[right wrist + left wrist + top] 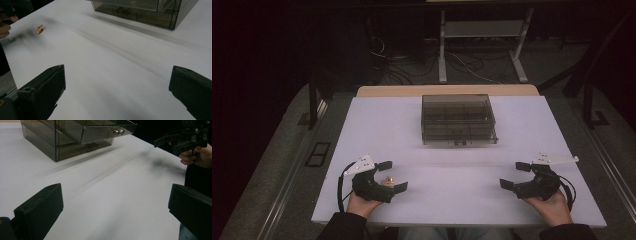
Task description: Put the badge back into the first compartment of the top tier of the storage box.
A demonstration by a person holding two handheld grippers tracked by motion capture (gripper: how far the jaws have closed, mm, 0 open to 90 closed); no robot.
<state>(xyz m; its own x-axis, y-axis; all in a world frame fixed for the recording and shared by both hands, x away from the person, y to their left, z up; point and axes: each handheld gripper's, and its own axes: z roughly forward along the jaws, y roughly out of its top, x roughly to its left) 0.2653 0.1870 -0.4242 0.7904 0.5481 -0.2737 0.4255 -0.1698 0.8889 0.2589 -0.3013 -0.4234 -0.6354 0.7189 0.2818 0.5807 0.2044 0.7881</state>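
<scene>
A smoky clear drawer box (459, 119) stands at the far middle of the white table (442, 195); it appears at the upper left of the left gripper view (72, 137) and at the top of the right gripper view (142, 12). A small gold-coloured object (388, 180) lies on the table between the jaws of my left gripper (392, 176), which is open and held near the front left. The same gold object (39, 29) sits far off in the right gripper view. My right gripper (513, 174) is open at the front right, nothing between its jaws.
The table's front edge runs just behind both hands. Beyond the far edge are a wooden strip (447, 90), a white metal stand (482, 45) and cables on a dark floor. Grey floor with a rail lies on either side.
</scene>
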